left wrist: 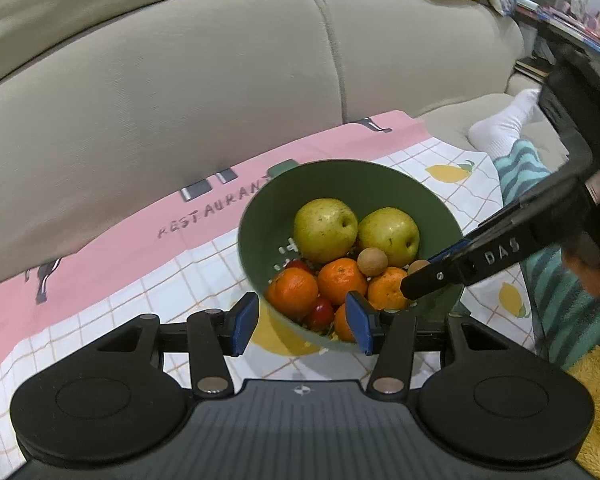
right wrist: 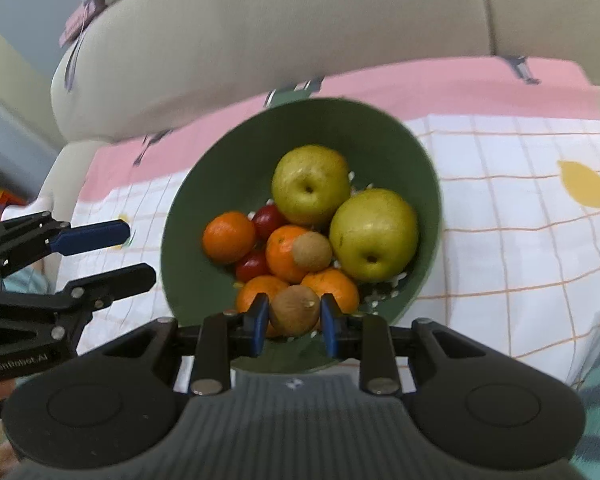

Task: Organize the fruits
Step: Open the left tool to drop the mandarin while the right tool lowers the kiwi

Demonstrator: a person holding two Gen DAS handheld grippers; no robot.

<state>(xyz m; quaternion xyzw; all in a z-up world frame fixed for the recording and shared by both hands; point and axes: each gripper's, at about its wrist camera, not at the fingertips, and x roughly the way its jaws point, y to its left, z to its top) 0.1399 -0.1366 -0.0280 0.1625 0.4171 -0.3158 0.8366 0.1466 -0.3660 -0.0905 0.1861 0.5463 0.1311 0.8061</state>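
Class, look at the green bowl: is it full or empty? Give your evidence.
Fairly full. The bowl holds two pears, several oranges, small red fruits and a brown fruit; the right gripper grips another brown fruit.

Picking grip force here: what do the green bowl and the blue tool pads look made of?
Green bowl: likely matte plastic, given its uniform colour, dull sheen and holes in the base. Pads on the right tool: probably rubber or soft plastic, matte blue; the exact material can't be told.

Both wrist cams looked down close over the green bowl (left wrist: 352, 184) (right wrist: 300, 128) toward the sofa (left wrist: 180, 80) (right wrist: 300, 40), left cam from bowl's left, right cam nearer.
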